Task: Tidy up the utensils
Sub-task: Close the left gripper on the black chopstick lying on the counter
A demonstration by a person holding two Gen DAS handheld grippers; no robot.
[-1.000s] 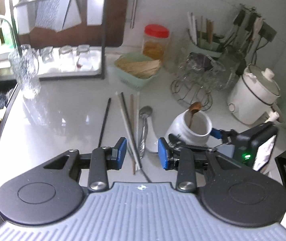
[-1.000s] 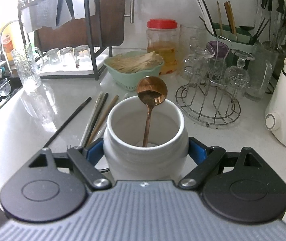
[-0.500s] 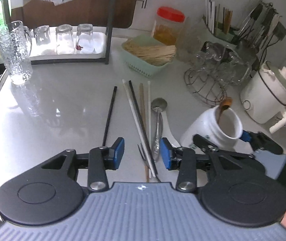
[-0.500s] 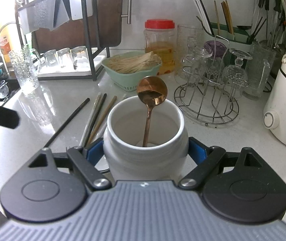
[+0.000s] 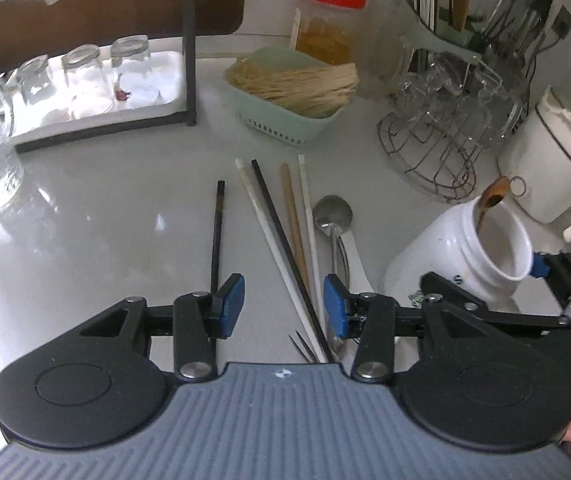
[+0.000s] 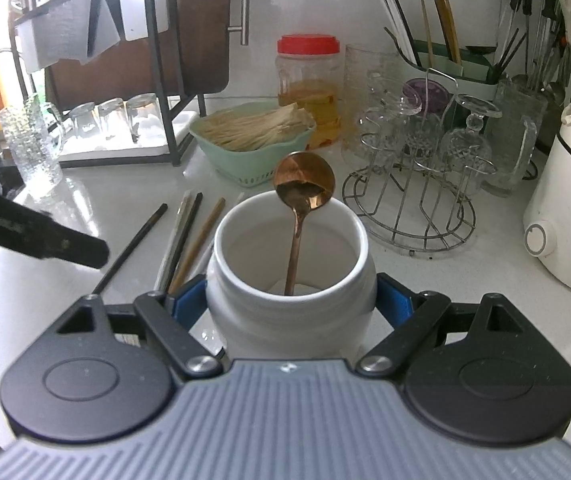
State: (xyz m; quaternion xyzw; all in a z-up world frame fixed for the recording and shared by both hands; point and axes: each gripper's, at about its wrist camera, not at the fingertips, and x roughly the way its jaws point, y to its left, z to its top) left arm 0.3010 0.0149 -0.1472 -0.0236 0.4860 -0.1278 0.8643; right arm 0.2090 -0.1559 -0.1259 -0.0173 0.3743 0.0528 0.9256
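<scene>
Left wrist view: my left tongs (image 5: 284,302) hang over the white table (image 5: 97,236) with the blue pads apart. They have just been opening wider, and nothing is pressed between them. In the gap I see the near ends of a white chopstick (image 5: 269,240) and a dark chopstick (image 5: 285,248), lying side by side and slanting away to the far left. Just right of these lie a tan chopstick (image 5: 293,224) and a second white chopstick (image 5: 308,216). A separate black chopstick (image 5: 217,236) lies alone to the left, its near end by my left pad. A silver spoon (image 5: 333,216) rests bowl-far beside the right pad, over a white spoon (image 5: 359,264). Small fork tines (image 5: 303,346) show at the near edge. To the right stands the white jar (image 5: 461,256), tilted in this view, with a copper spoon (image 5: 491,198) rising from its mouth. A green basket of sticks (image 5: 297,88) sits far centre.

Right wrist view: my right tongs (image 6: 291,300) are clamped on the white jar (image 6: 291,280), one blue pad on each flank. The copper spoon (image 6: 303,184) stands inside it, bowl up, leaning on the far rim. The loose chopsticks (image 6: 183,236) lie on the table just left of the jar. A dark finger of the left tongs (image 6: 37,232) reaches in from the left edge. A wire glass rack (image 6: 417,200) stands far right.
</scene>
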